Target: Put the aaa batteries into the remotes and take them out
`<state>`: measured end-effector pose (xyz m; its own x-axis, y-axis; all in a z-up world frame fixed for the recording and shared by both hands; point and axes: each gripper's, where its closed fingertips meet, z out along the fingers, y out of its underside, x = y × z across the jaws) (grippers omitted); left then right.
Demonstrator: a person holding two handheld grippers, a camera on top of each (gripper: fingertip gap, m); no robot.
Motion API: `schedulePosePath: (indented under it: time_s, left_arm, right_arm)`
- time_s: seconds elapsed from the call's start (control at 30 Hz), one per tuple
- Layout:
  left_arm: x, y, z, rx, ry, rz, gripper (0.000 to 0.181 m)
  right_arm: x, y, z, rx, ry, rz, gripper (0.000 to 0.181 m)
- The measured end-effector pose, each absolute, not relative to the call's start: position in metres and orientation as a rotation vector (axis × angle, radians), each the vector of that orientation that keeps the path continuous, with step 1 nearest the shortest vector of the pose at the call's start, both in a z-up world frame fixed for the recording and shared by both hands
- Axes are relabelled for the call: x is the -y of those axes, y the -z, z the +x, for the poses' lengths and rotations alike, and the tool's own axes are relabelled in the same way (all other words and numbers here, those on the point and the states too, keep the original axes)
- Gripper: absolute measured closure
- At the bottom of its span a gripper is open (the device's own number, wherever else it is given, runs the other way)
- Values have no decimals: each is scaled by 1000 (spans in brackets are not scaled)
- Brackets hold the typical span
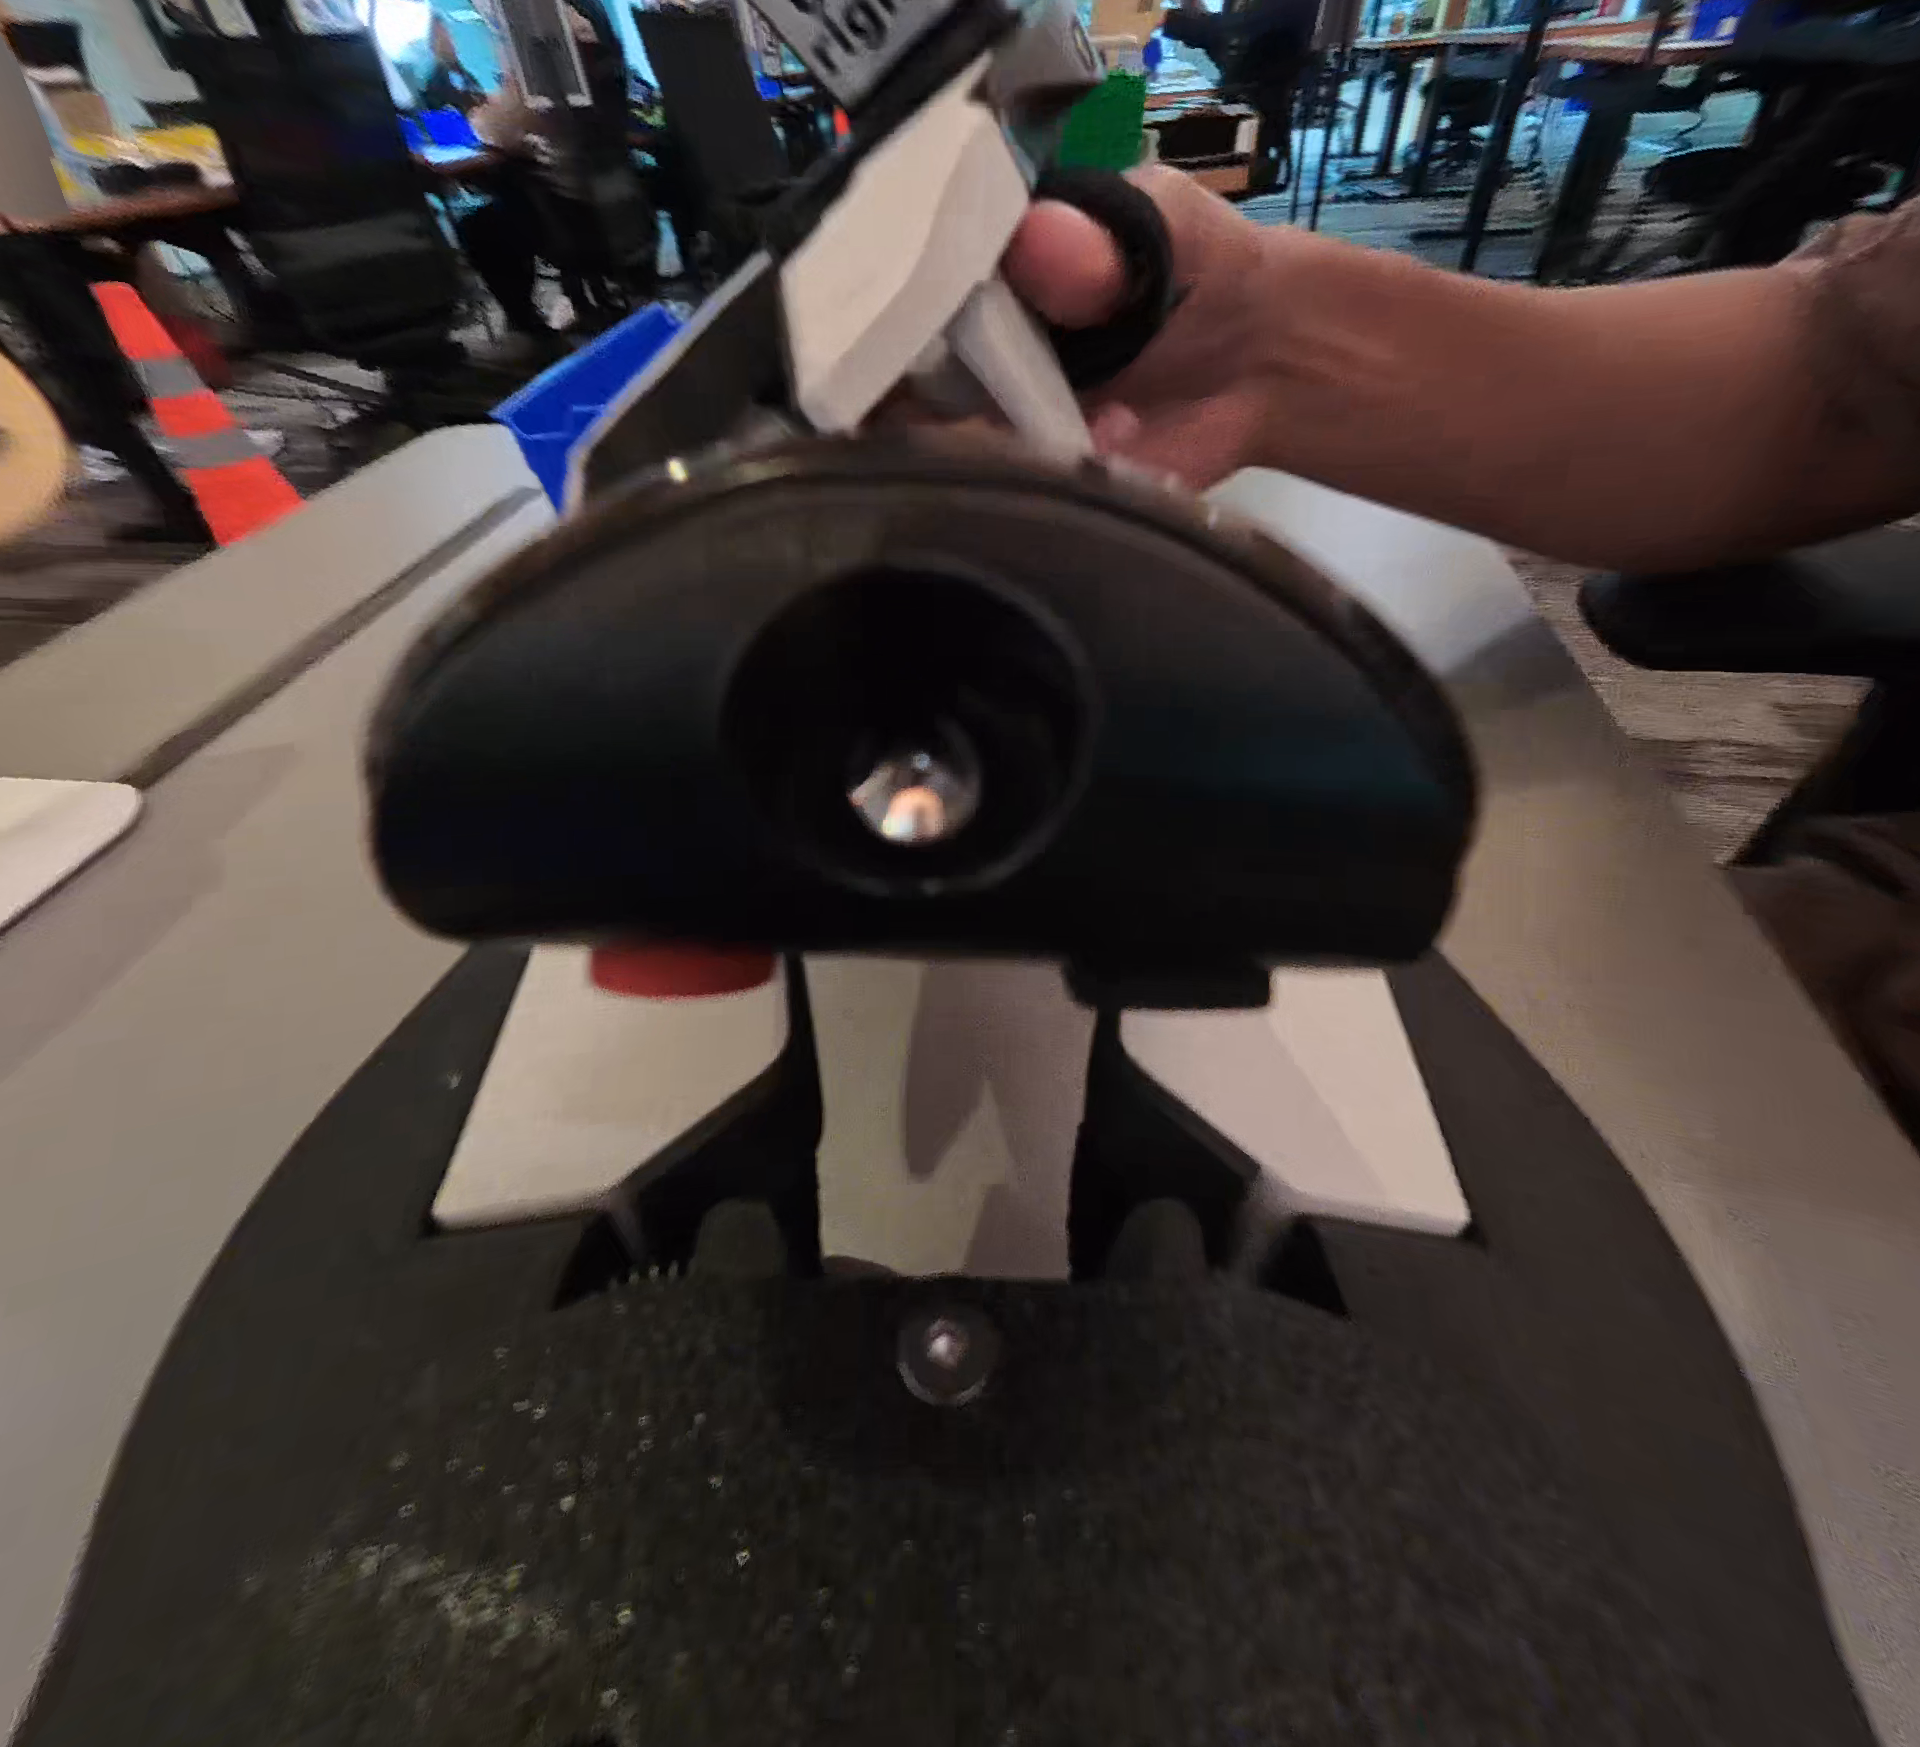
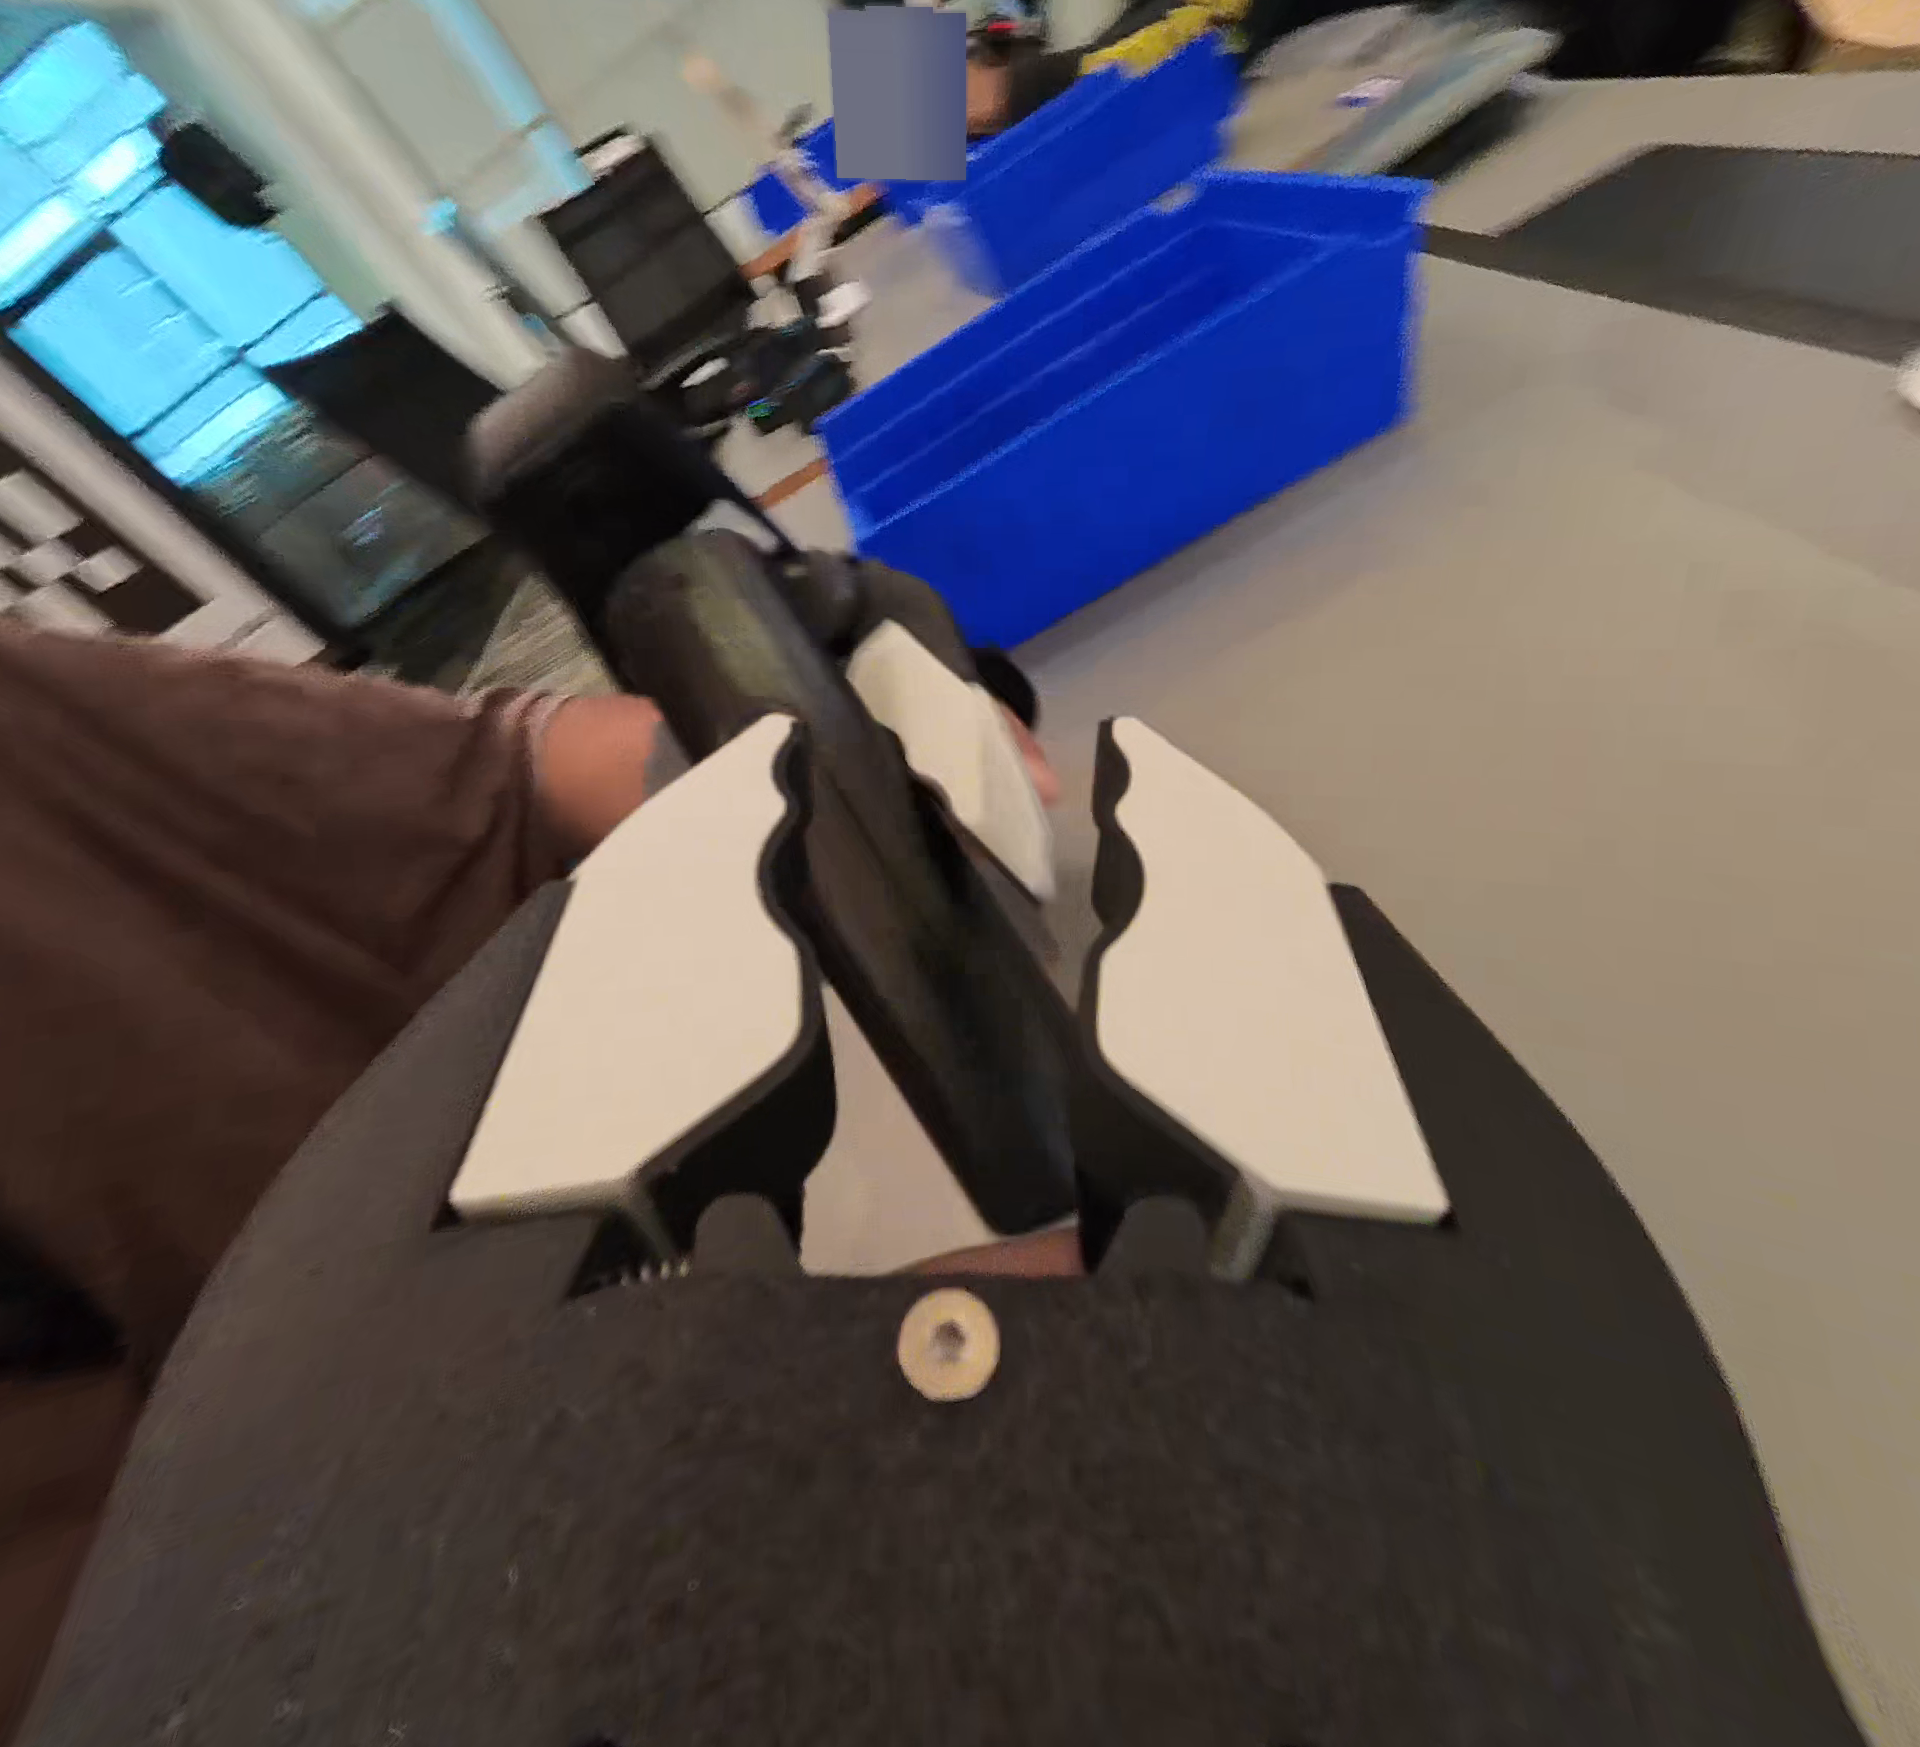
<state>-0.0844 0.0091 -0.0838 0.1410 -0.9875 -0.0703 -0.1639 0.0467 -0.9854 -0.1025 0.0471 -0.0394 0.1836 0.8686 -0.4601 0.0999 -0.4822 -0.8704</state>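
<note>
No remote or battery shows clearly in either view. In the left wrist view, the right gripper's black camera housing [image 1: 914, 762] fills the middle, held by a hand [image 1: 1247, 357]. It hides my left gripper's [image 1: 945, 1053] fingertips; the jaws stand apart at their base. A small red thing [image 1: 675, 970] peeks out under the housing. In the right wrist view, my right gripper [image 2: 951, 762] is open. A long black body [image 2: 914, 970], apparently the left gripper, held by a brown-sleeved arm [image 2: 260, 866], passes slantwise between its white fingers [image 2: 665, 991]. Both views are blurred.
A blue bin [image 2: 1122, 409] stands on the grey table [image 2: 1558, 762]; its corner shows in the left wrist view [image 1: 582, 419]. A white pad [image 1: 52, 835] lies at the table's left edge. An orange cone [image 1: 197, 430], chairs and people are beyond. Some 6 cm of space lies between my two pairs of fingers.
</note>
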Motion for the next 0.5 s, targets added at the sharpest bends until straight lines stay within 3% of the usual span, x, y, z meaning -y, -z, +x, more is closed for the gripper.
schedulePosePath:
  time_s: [0.07, 0.27, 0.5]
  left_arm:
    - [-17, 80, -87, -1193, 909, -1325, 122]
    - [-35, 81, -92, -1137, 674, -1305, 121]
    - [-35, 84, -88, -1122, 576, -1301, 122]
  right_arm:
    - [-52, 55, -89, 777, -1300, -1866, 107]
    - [-32, 93, -90, 359, -1541, -1966, 73]
    - [-38, 105, -110, 179, -1618, -1930, 64]
